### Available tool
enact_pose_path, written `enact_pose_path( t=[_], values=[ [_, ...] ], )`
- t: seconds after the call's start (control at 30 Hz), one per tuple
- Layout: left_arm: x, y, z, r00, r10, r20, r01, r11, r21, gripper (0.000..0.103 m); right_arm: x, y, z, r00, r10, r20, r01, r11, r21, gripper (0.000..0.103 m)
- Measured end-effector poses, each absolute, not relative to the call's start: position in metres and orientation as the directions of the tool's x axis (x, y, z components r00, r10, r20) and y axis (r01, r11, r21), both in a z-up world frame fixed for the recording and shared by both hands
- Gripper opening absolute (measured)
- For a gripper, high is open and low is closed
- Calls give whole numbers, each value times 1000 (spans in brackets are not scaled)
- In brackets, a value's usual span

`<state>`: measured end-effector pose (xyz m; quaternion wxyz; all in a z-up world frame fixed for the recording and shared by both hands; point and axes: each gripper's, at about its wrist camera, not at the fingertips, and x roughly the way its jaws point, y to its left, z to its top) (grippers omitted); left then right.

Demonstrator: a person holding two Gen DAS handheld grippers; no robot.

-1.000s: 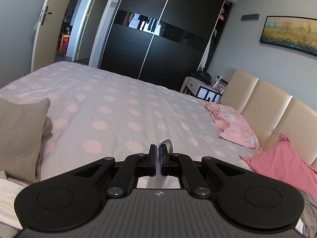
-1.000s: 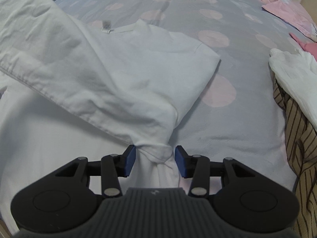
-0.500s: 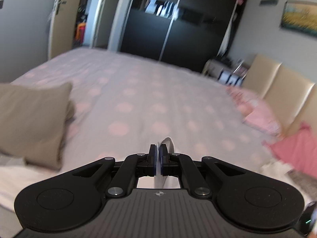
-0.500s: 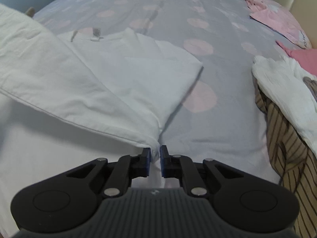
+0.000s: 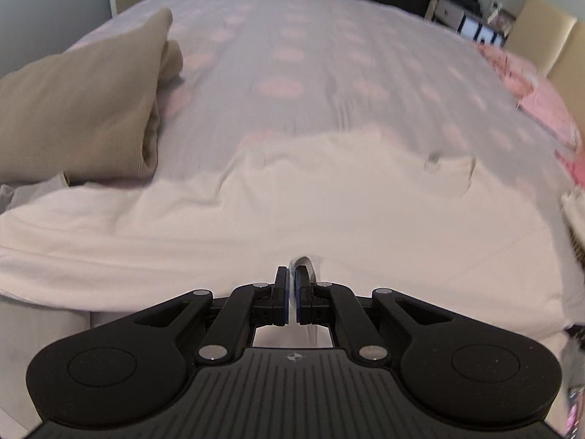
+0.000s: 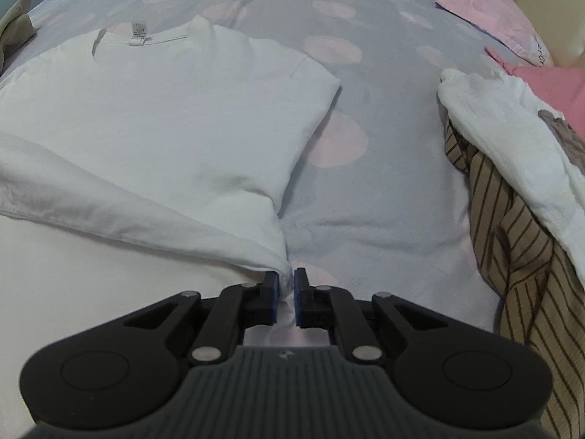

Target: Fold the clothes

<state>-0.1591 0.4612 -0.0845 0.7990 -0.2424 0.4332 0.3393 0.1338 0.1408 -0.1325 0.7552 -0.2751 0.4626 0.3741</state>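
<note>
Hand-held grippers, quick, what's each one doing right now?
Left hand-held gripper: closed on a fold of the white T-shirt.
Right hand-held gripper: closed on the T-shirt's edge.

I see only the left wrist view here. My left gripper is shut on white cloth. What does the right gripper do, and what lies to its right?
Observer: The right gripper pinches the white T-shirt at its bottom hem corner, pads pressing the fabric.
Operator: Is the collar visible there?
Observer: Yes, the collar with its label lies at the far end, flat on the dotted bedcover.
Operator: And to the right?
Observer: A brown striped garment lies there with another white garment on top of it, apart from the T-shirt.
</note>
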Motion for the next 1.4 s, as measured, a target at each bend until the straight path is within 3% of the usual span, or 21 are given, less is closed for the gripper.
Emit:
enact_pose_path(
  t=[0.07, 0.2, 0.47, 0.7, 1.0, 1.07, 1.13, 1.2, 1.27, 1.3, 1.33, 1.4],
  values=[
    [-159, 464, -94, 374, 315, -872, -754, 650, -88, 1, 136, 141, -130, 269, 306, -913, -817, 574, -48, 10],
    [-165, 469, -102, 379, 283, -881, -756, 643, -118, 1, 136, 136, -109, 224, 314, -923, -827, 562, -10, 23],
    [-169, 467, -95, 422, 262, -868, -727, 670, -151, 1, 173, 149, -58, 265, 431, -863, -782, 619, 69, 23],
    [-159, 466, -92, 457, 238, -857, -702, 688, -183, 1, 221, 197, -67, 248, 478, -843, -679, 706, 201, 24],
    [-160, 472, -96, 474, 202, -857, -689, 691, -218, 2, 246, 245, -105, 249, 430, -868, -616, 762, 201, 24],
    [-163, 477, -99, 481, 189, -856, -692, 681, -238, 5, 249, 250, -112, 251, 407, -878, -593, 782, 193, 24],
    [-164, 480, -103, 470, 181, -864, -696, 678, -236, 23, 250, 254, -118, 252, 387, -887, -589, 789, 177, 30],
    [-166, 483, -108, 461, 184, -868, -704, 672, -231, 31, 250, 257, -124, 246, 373, -895, -588, 791, 168, 30],
    [-168, 486, -115, 467, 172, -867, -708, 661, -251, 32, 251, 257, -131, 235, 368, -900, -583, 794, 172, 26],
    [-170, 488, -117, 477, 161, -864, -708, 653, -269, 32, 252, 256, -132, 232, 374, -898, -578, 795, 182, 13],
    [-170, 489, -119, 494, 149, -857, -705, 645, -294, 32, 252, 255, -132, 228, 380, -896, -573, 797, 192, 6],
    [-170, 488, -118, 537, 130, -833, -690, 637, -345, 32, 252, 253, -129, 241, 391, -888, -572, 797, 195, 2]
  ],
)
